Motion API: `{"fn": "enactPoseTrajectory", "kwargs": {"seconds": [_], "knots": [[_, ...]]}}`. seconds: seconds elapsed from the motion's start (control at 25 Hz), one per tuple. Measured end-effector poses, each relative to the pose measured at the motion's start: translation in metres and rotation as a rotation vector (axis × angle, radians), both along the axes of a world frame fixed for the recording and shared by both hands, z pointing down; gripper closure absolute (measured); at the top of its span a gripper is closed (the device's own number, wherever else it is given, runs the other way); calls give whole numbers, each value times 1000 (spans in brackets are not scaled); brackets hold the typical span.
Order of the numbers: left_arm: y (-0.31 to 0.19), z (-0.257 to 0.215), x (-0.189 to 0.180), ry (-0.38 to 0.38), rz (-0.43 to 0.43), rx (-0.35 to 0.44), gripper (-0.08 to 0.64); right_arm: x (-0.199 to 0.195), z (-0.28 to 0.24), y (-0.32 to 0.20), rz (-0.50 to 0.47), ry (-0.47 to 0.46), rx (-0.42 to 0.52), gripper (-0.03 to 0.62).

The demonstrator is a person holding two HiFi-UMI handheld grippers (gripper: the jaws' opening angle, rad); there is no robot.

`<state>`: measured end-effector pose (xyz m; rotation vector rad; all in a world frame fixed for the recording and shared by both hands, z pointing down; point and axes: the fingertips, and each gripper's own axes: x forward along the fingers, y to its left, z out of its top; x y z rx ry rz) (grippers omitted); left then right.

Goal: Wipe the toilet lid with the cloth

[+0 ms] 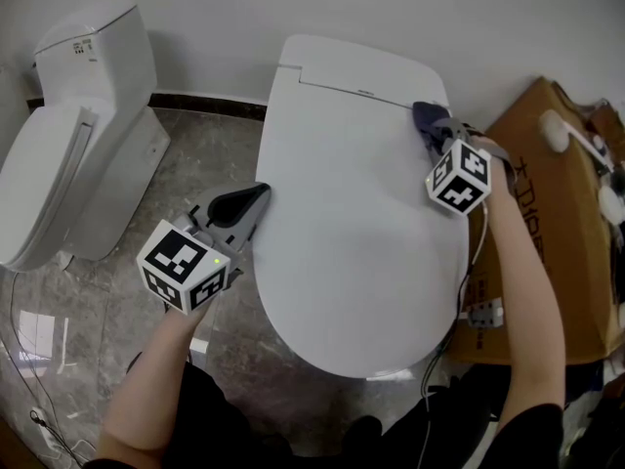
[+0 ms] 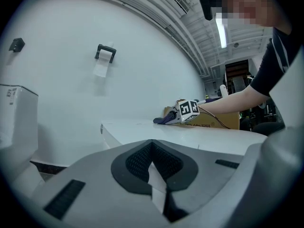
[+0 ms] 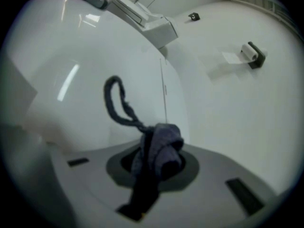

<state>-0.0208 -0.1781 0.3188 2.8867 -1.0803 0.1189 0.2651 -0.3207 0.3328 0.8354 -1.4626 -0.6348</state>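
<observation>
Right hand-held gripper is clamped on the cloth, a dark bunched rag with one loop trailing loose ahead of the jaws. The cloth sits at the back right corner of the toilet lid, near the hinge, which looks like a start point for a sweep toward the front (a judgement only).

Left hand-held gripper has its jaws drawn together with nothing in them. Its tip is at the lid's left edge, probably parked clear of the wipe path; contact can't be confirmed.

The lid is down and bare, with nothing on it to dodge. A cardboard box crowds the right side and limits arm room there. A second toilet stands to the left, well apart.
</observation>
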Motion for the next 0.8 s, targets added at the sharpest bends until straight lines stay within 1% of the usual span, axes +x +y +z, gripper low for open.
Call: {"fn": "enactPoseTrajectory", "kwargs": {"seconds": [0.56,0.8], "knots": [[-1,0,1,-8,-8,-5,543,-50,0,0,-27,-26,-53,525],[-1,-1,1,-3,-7,-2,543,-71,-1,-4,-41,-36,-56,525]]}}
